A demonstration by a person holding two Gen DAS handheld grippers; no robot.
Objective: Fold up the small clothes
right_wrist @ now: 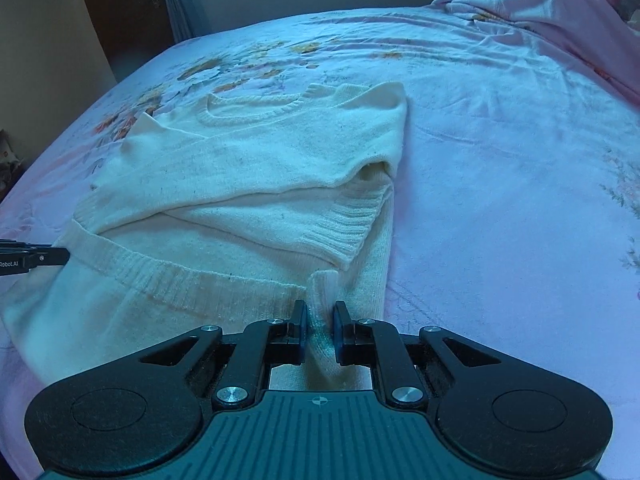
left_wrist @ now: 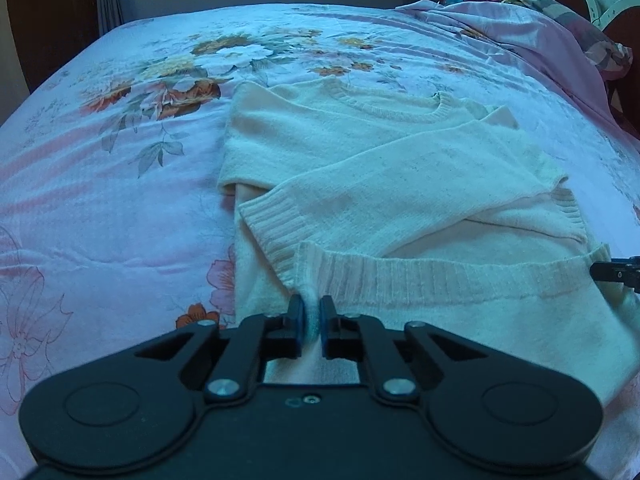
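A cream knit sweater [left_wrist: 360, 152] [right_wrist: 256, 160] is lying flat on the bed, its round ribbed neckline [left_wrist: 396, 110] [right_wrist: 256, 114] facing away toward the far side. Both sleeves are lying folded inward across the chest, crossing one another, their ribbed cuffs [left_wrist: 272, 220] [right_wrist: 352, 228] resting near the garment's side edges. The ribbed bottom hem [left_wrist: 440, 276] [right_wrist: 180, 280] is running across the near side, slightly raised and bunching at its two corners, where the knit is being pinched upward into small folds. Faint dark specks are showing on the fabric.
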